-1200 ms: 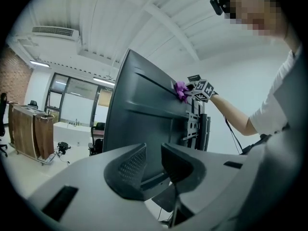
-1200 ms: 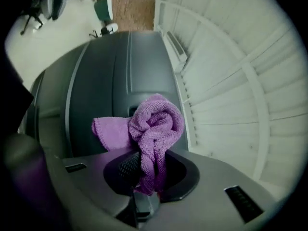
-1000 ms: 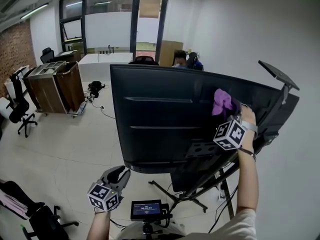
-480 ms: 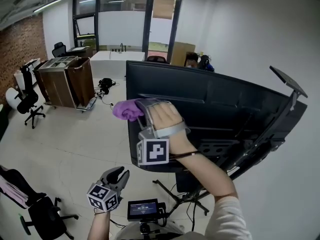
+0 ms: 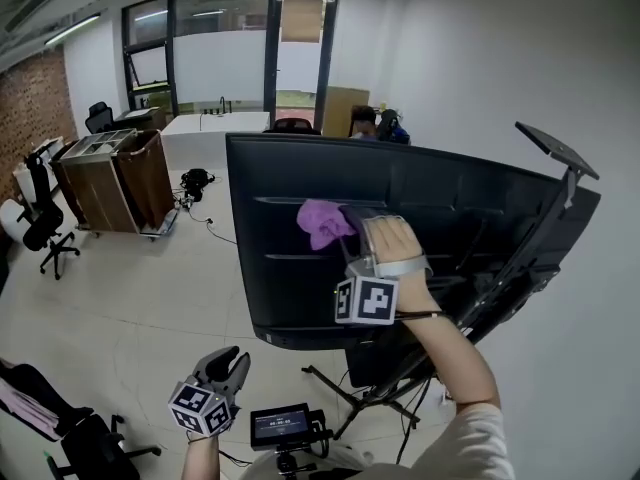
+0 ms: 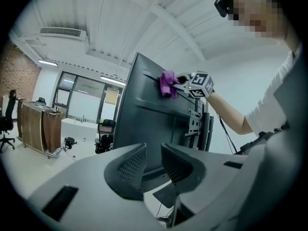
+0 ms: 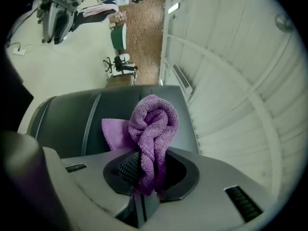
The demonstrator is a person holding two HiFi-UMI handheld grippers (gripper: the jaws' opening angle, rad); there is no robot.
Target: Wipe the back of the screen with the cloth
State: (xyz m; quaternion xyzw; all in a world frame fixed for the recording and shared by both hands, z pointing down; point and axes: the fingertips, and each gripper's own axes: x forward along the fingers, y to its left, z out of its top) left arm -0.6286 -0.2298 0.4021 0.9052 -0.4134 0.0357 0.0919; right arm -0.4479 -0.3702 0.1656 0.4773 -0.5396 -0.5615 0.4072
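The big black screen (image 5: 440, 228) stands on a wheeled stand with its back towards me. My right gripper (image 5: 344, 220) is shut on a bunched purple cloth (image 5: 321, 222) and presses it on the upper left part of the back panel. In the right gripper view the cloth (image 7: 151, 126) bulges out from between the jaws of the right gripper (image 7: 147, 170), against the dark panel (image 7: 67, 121). My left gripper (image 5: 228, 366) hangs low in front of the screen, open and empty. The left gripper view shows its jaws (image 6: 153, 163) apart, with the screen (image 6: 144, 124) and the cloth (image 6: 168, 83) beyond.
The stand's legs (image 5: 340, 383) spread over the floor below the screen. A small display unit (image 5: 285, 425) sits near my feet. A wooden cart (image 5: 110, 178) and an office chair (image 5: 35, 223) stand at the left. A person (image 5: 365, 123) sits behind the screen. A white wall is on the right.
My right gripper swept the cloth from the screen's right side to its left edge, then back rightwards to the upper left area. The left gripper sank slightly.
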